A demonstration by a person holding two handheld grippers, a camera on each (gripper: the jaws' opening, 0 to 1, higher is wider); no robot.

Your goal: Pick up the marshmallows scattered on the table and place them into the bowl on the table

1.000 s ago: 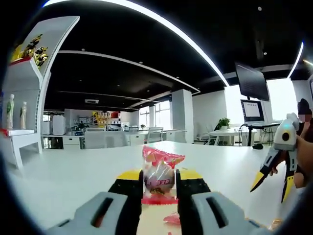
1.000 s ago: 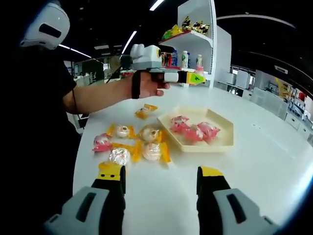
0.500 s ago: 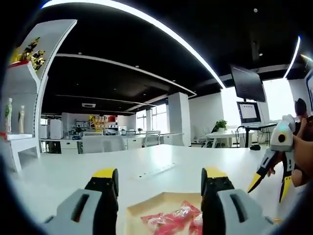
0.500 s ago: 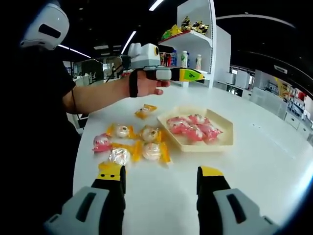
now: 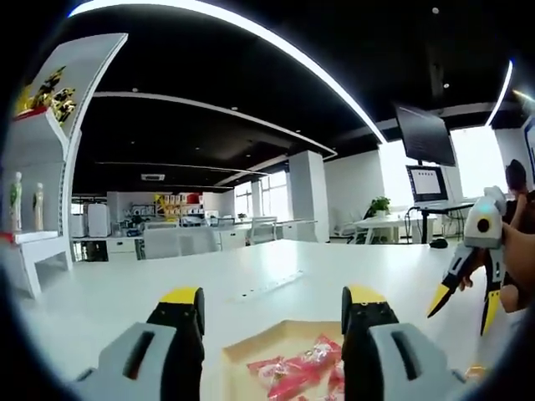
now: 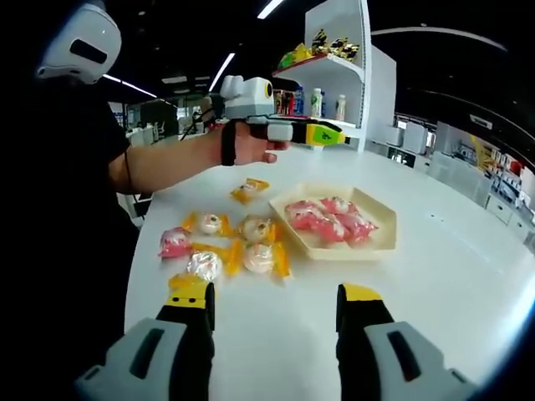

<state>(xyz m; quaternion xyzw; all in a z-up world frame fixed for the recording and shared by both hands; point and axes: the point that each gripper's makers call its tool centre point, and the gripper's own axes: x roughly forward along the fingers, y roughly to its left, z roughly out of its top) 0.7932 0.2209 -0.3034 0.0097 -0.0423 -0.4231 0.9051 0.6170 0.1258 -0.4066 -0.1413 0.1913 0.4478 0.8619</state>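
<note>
A person in a dark short-sleeved top holds the left gripper in the air above the far side of a shallow cream bowl on a white table; in the left gripper view its yellow-tipped jaws stand wide apart with nothing between them, and beneath them lies the near part of the bowl with red-wrapped marshmallows inside. In the right gripper view the bowl sits right of centre on the table, holding a cluster of pink-wrapped marshmallows. Loose sweets lie on the table to the bowl's left: a yellow-wrapped marshmallow near the bowl's far corner, a pink-wrapped marshmallow farthest left, and a group of yellow-wrapped ones just beside the bowl's near-left edge, one of them a clear-wrapped piece close to the right gripper's left jaw. The right gripper hovers low over the table's near edge, released, its jaws spread and empty; it also shows at the right edge of the left gripper view, gripped by a hand, jaws parted. A white shelving unit with bottles and packets stands behind the table.
</note>
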